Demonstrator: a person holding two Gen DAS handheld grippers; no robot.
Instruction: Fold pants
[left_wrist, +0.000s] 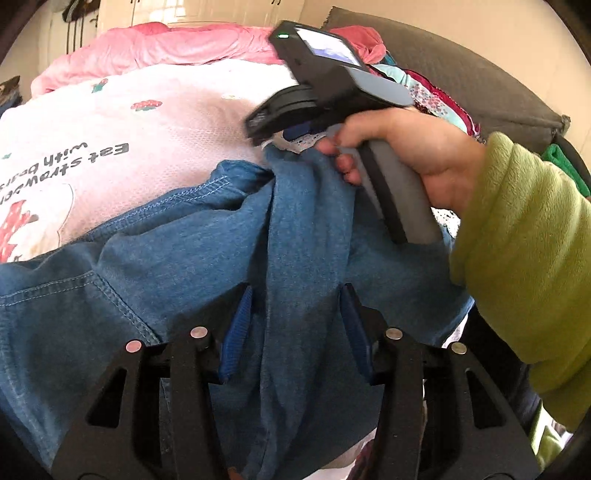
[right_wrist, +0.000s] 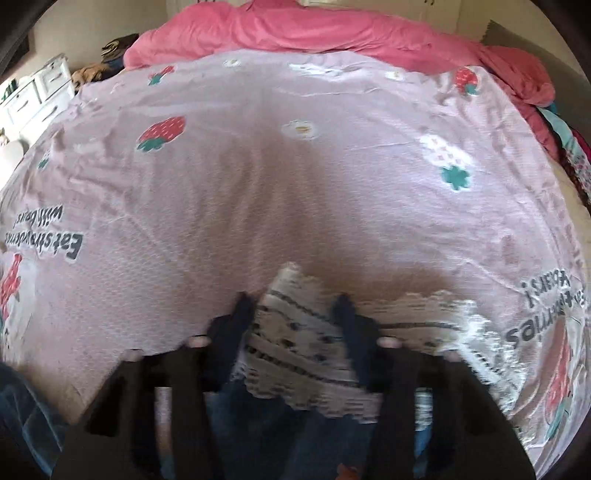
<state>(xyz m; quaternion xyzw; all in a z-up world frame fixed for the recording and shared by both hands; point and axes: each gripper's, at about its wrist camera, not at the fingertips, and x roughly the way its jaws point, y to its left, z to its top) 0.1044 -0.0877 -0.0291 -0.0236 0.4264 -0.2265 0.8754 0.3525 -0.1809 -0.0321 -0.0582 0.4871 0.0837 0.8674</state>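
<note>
Left gripper (left_wrist: 295, 325) with blue-padded fingers apart astride a ridge of blue denim pants (left_wrist: 207, 266) at lower centre, right gripper (right_wrist: 291, 325) blurred, spread around white lace trim (right_wrist: 295, 343), pink strawberry-print bedsheet (right_wrist: 295, 177) reading "Eat strawberries with bears", rumpled pink quilt (right_wrist: 314, 29) at top.

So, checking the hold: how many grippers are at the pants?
2. The left gripper straddles a raised fold of the blue pants; the right gripper is at their lace hem. Whether either clamps is unclear.
</note>
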